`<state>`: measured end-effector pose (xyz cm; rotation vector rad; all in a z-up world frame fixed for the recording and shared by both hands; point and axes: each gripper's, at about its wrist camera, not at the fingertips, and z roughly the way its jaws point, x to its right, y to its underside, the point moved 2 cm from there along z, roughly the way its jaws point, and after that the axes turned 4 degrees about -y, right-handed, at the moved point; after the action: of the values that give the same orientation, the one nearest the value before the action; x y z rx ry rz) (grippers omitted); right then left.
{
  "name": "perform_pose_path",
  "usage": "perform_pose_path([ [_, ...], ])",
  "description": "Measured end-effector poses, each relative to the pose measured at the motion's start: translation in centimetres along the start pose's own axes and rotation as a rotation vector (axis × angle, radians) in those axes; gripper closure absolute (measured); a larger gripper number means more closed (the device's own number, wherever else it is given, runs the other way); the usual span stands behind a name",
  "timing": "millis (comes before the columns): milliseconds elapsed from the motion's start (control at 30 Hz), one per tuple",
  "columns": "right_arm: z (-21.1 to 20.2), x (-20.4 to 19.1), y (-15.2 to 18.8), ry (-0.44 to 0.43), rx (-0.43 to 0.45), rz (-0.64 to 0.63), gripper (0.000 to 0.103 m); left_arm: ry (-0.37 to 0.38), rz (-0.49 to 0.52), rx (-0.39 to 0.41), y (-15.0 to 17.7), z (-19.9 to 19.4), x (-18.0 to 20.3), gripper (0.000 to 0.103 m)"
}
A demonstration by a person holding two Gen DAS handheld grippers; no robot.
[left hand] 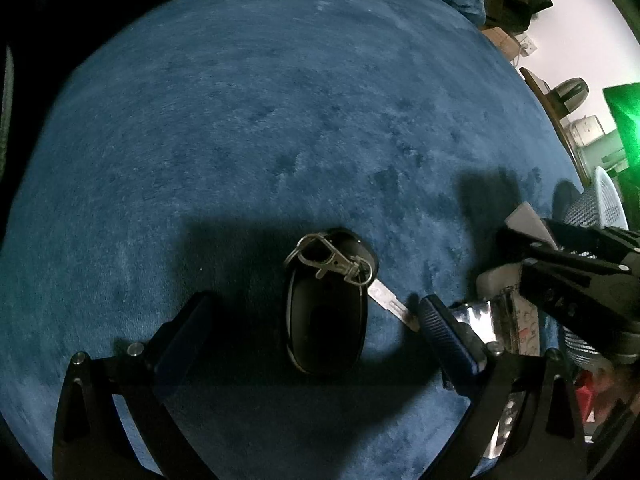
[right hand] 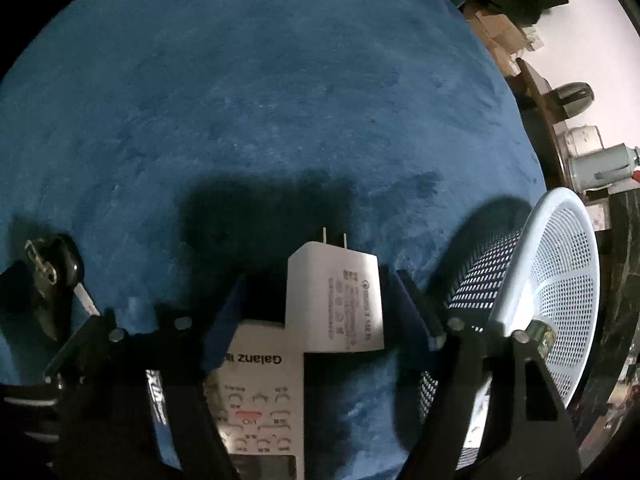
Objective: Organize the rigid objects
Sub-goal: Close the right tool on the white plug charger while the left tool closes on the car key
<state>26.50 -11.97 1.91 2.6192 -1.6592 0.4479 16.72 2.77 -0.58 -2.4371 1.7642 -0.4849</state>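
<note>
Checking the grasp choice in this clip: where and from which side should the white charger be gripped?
Grip the white charger across its two long flat sides, coming from above. It lies flat on the blue cloth, partly on the remote, prongs pointing away, so the parallel sides suit the fingers. The right gripper already straddles it this way.

Charger (right hand: 336, 300) lies on remote (right hand: 256, 396), basket (right hand: 560, 280) right

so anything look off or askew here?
The white mesh basket looks tipped on its side on the blue cloth. The white charger overlaps a remote, between the right tongs.
</note>
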Motion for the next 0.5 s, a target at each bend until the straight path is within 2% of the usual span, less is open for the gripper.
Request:
perform_pose_path([
  [100, -0.1, 0.7, 0.2, -0.083, -0.008, 0.018, 0.058, 0.0, -0.002, 0.001, 0.0, -0.2, 0.1, 0.001],
  [200, -0.6, 1.8, 0.4, -0.222, 0.001, 0.05, 0.058, 0.006, -0.013, 0.001, 0.0, -0.3, 0.0, 0.001],
  [267, -1.5, 2.5, 0.4, -0.349, 0.021, 0.078, 0.058, 0.014, -0.024, 0.0, -0.1, -0.4, -0.2, 0.001],
  [367, -2.0, 3.0, 0.5, -0.447, 0.025, 0.113, 0.058, 0.03, -0.058, 0.001, -0.3, -0.7, -0.8, 0.001],
  [500, -1.2, 2.5, 0.8, -0.452, 0.0, 0.107, 0.058, 0.038, -0.083, -0.008, -0.4, -0.9, -1.3, 0.002],
])
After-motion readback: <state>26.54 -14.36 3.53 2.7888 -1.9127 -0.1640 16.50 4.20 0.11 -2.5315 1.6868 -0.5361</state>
